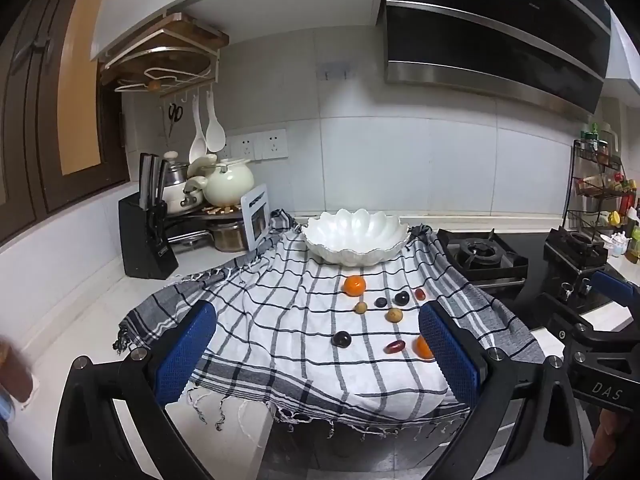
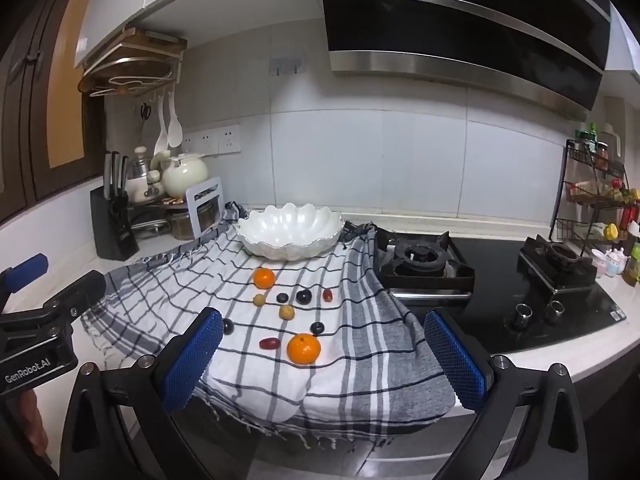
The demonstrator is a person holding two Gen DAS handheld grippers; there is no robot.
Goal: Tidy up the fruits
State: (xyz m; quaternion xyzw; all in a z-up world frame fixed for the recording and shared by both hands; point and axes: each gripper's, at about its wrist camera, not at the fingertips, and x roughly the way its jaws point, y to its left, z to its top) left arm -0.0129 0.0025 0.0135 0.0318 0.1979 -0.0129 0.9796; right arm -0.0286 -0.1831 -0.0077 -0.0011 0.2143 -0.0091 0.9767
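A white scalloped bowl (image 1: 355,240) (image 2: 290,234) stands empty at the back of a checked cloth (image 1: 280,328) (image 2: 248,364). Loose fruit lies on the cloth in front of it: a far orange (image 1: 354,285) (image 2: 264,278), a near orange (image 2: 303,348) half hidden behind my left finger (image 1: 423,347), dark grapes (image 1: 341,339) (image 2: 304,297), red grapes (image 1: 395,346) (image 2: 269,343) and tan longans (image 1: 394,315) (image 2: 286,312). My left gripper (image 1: 318,354) is open and empty above the cloth's near edge. My right gripper (image 2: 322,360) is open and empty, near the near orange.
A black knife block (image 1: 146,236) (image 2: 113,224), pots and a kettle (image 1: 230,182) stand at the left. A gas stove (image 1: 482,258) (image 2: 424,262) lies right of the cloth. A spice rack (image 2: 596,196) stands far right. The counter edge runs below the cloth.
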